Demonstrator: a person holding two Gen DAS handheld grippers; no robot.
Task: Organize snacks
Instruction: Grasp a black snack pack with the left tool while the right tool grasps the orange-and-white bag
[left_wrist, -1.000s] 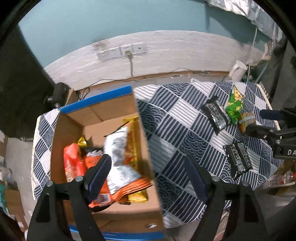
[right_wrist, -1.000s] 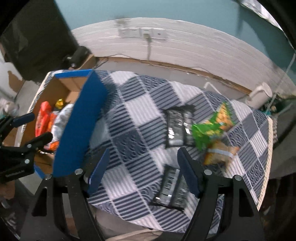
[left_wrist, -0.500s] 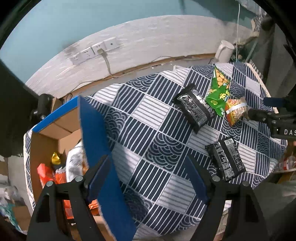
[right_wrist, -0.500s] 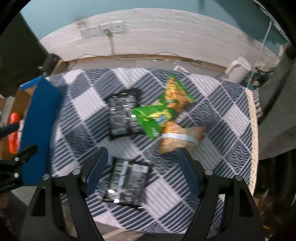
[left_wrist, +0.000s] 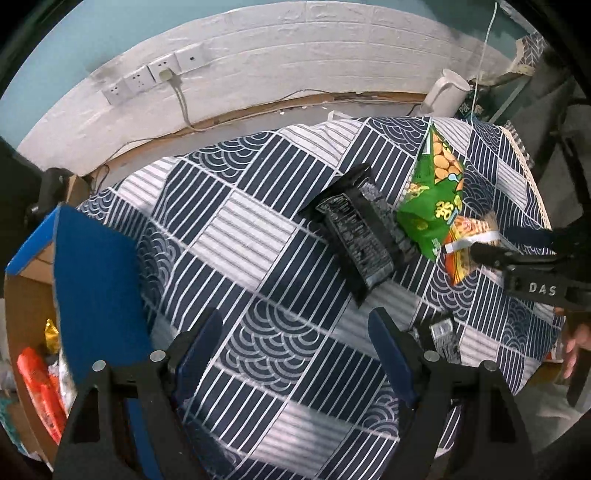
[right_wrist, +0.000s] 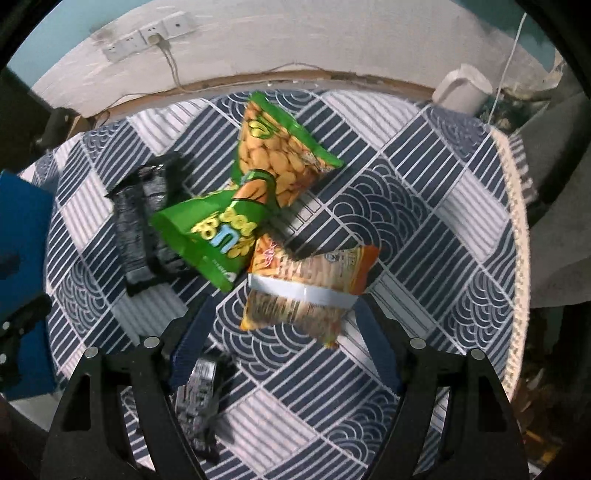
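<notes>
My right hand-held gripper (right_wrist: 284, 332): blue-padded jaws spread wide, nothing clamped, pointing down at the bench (right_wrist: 424, 206) under its navy-and-white patterned cloth.

Between and just beyond my fingers: one orange snack packet (right_wrist: 310, 284) with a white band, lying flat.

Touching its upper left corner: green snack bag (right_wrist: 214, 236), yellow lettering.

Behind that: green-edged bag of orange crackers (right_wrist: 280, 147).

Left of the green bag: black wrapped packet (right_wrist: 144, 218).

Beside my left finger: second black packet (right_wrist: 197, 398), blurred.

Far left edge: blue box flap (right_wrist: 22, 229).

Back wall: socket strip (right_wrist: 147, 33); white mug (right_wrist: 463, 88) at the bench's far right corner.
</notes>
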